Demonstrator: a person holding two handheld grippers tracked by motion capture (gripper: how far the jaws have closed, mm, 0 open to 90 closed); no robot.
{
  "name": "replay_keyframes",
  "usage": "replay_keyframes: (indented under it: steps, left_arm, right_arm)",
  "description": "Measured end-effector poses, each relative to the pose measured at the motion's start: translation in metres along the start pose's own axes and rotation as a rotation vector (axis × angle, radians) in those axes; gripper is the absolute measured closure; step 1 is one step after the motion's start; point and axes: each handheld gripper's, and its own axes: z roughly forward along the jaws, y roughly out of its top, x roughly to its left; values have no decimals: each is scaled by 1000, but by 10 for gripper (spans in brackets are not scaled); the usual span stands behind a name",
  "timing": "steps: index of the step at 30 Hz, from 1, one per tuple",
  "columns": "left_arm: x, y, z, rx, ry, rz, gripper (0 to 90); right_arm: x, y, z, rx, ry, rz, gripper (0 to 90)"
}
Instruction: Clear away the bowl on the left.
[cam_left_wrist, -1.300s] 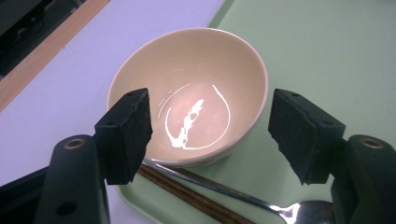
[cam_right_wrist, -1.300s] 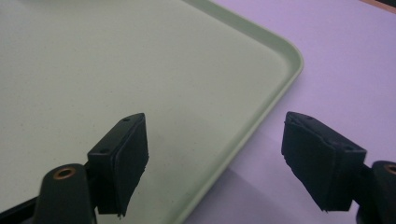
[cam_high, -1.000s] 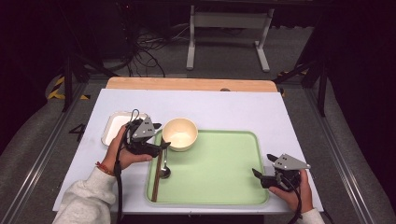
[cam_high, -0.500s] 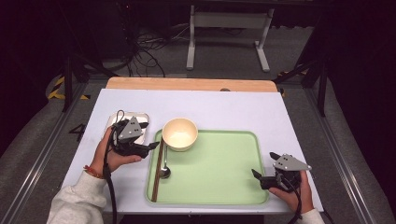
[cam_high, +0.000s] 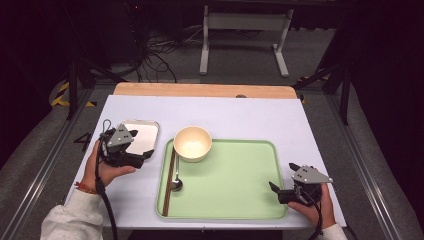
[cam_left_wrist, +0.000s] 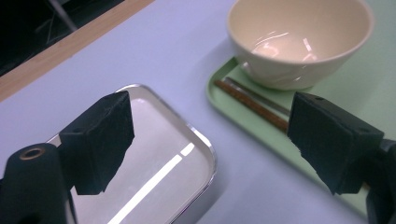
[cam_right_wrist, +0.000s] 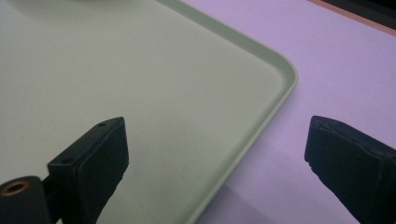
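The left gripper (cam_high: 145, 154) hangs over the metal tin (cam_high: 142, 135) near the desk's left edge. Its jaws have just been opening; they stand wide apart, nothing between them. The right gripper (cam_high: 274, 189) has its jaws wide apart astride the right rim of the tray (cam_high: 240, 175), not touching it. The bowl (cam_high: 192, 143) sits in the tray's far left corner.

Mirror-bright metal tin (cam_left_wrist: 154, 172), glossy ceramic bowl (cam_left_wrist: 299, 42), matt tray (cam_right_wrist: 116, 84)
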Motion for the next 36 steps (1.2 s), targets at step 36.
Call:
replay_keyframes:
  steps: [36]
  left_arm:
    - [93, -72, 16, 237, 25, -521, 406]
  right_arm:
    - [3, -2, 9, 44, 33, -28, 90]
